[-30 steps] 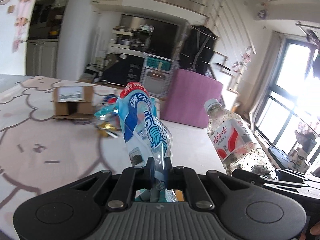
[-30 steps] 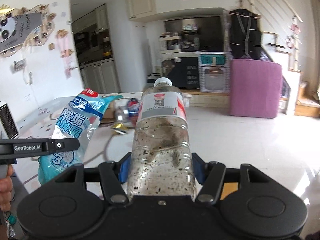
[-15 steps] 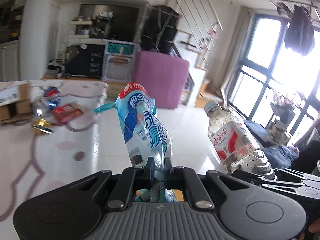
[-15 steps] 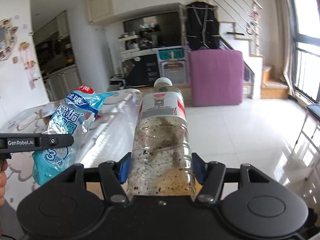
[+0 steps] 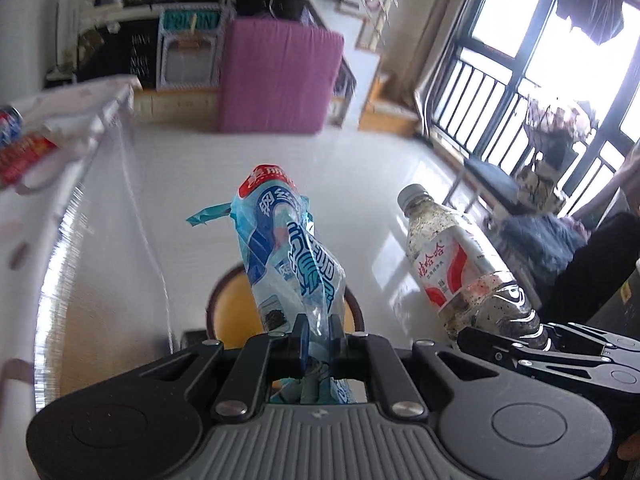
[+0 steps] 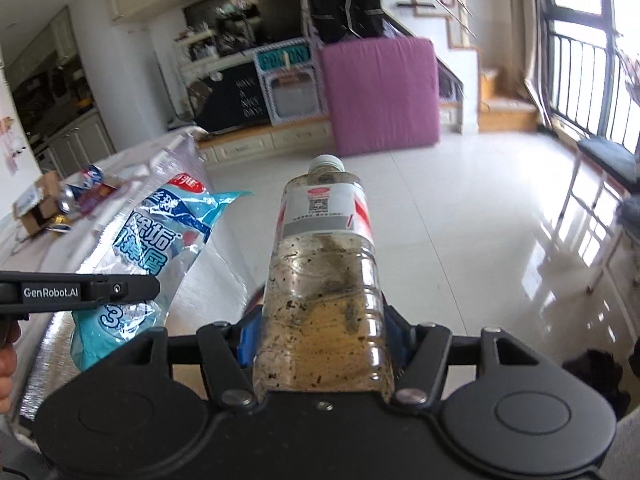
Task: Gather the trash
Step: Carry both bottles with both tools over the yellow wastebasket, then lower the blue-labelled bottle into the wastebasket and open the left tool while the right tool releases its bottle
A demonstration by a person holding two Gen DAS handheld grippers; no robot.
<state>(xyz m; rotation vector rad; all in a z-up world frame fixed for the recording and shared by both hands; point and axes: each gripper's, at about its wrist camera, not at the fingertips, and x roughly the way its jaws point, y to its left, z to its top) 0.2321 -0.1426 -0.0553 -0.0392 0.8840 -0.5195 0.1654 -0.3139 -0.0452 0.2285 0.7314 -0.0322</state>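
Since 1 second ago both views have swung off the table [image 6: 132, 184] toward the window side, tilting down to the pale floor; the cardboard box [image 6: 34, 210] and cans [image 6: 80, 190] now sit far left, the wooden stool [image 5: 232, 300] shows below the left gripper [image 5: 318, 332]. Grips unchanged: left gripper clenched on the neck of 1 blue plastic bag [image 5: 288, 248], right gripper [image 6: 320, 340] clamped around 1 dirty clear bottle [image 6: 324, 272], both held in the air above the floor, just beside each other. Count: 2 grippers, 1 bag, 1 bottle, 1 box, about 2 cans, 1 purple mat [image 6: 380, 96]. Writing: "GenRobot.AI" on the left gripper's side; Chinese characters and a "3" on the bag; red-white Chinese label on the bottle, too small to read.
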